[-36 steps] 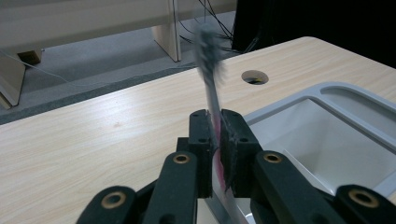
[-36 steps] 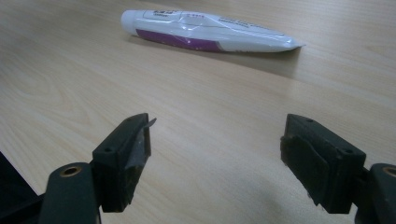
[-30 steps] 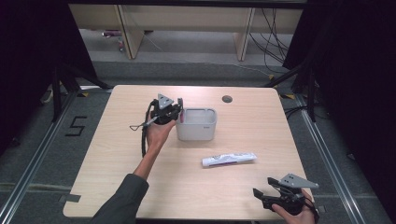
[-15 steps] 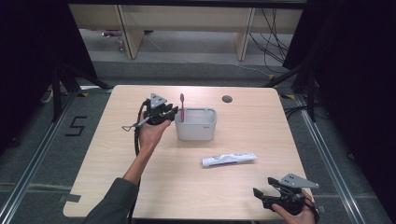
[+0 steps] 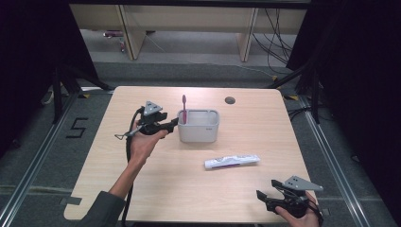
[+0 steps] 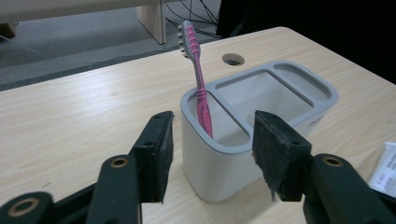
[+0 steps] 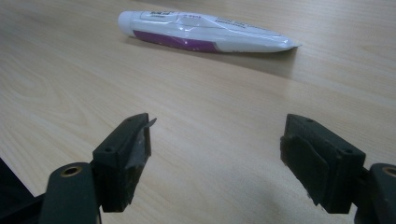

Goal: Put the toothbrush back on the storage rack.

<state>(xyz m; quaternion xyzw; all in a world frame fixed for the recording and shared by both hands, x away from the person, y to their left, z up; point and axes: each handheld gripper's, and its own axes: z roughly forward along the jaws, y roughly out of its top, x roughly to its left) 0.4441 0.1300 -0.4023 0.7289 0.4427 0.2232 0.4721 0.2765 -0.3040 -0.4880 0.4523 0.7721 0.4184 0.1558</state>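
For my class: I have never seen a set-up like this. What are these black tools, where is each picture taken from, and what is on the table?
A person sits at a wooden table and holds a hand-worked tool in each hand: a gripper with two black jaws that pinch.

The high view looks down from above. The left gripper is beside a grey holder; the right gripper waits near the table's front edge.

The other two pictures come from small cameras riding on the grippers, looking along their jaws.

On the table stand the holder, with a pink toothbrush upright in its narrow end compartment, and a tube of toothpaste lying flat. A round hole is in the tabletop behind.

Nothing is held. The left gripper's jaws have just been opening, with nothing pressed between them, and the toothbrush stands free. The right gripper's jaws are open over bare wood, facing the tube.
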